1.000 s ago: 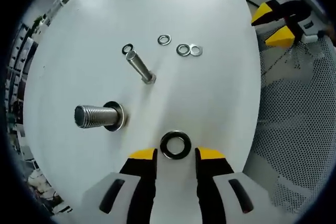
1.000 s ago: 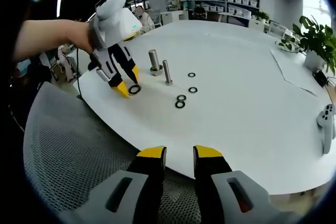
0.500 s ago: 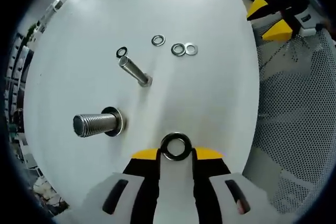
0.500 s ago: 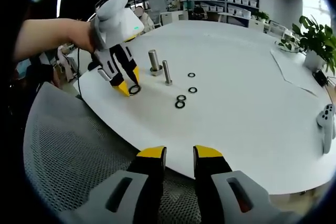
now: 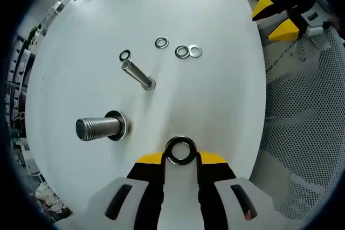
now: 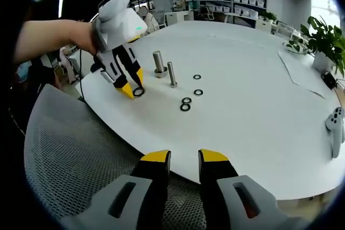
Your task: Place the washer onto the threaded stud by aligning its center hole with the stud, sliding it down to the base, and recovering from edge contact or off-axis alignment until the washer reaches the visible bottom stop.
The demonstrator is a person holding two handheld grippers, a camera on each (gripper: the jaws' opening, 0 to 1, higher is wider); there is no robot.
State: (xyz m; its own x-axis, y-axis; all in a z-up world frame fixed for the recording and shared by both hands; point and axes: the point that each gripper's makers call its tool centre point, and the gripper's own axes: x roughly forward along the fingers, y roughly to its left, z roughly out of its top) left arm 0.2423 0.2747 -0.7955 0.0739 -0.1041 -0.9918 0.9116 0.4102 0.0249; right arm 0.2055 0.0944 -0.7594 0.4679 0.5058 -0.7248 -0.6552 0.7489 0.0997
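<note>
A large dark washer (image 5: 180,151) lies on the white table (image 5: 215,100), and my left gripper (image 5: 181,158) is shut on it, a yellow fingertip touching each side. The thick threaded stud (image 5: 98,127) stands on its flanged base up and to the left, a gap away. In the right gripper view the left gripper (image 6: 134,86) holds the washer (image 6: 138,91) at the table's near-left edge, just in front of the stud (image 6: 158,63). My right gripper (image 6: 184,160) hangs open and empty over a mesh chair (image 6: 70,160).
A thinner bolt (image 5: 137,74) stands beyond the stud. Several small washers (image 5: 182,51) lie around it on the table. The right gripper (image 5: 275,21) shows off the table's edge over the mesh chair (image 5: 302,122). A controller (image 6: 337,122) and a paper sheet (image 6: 302,63) lie far right.
The left jaws have moved in and shut on the large washer, which lay loose between them a second ago. The right gripper has stayed still.
</note>
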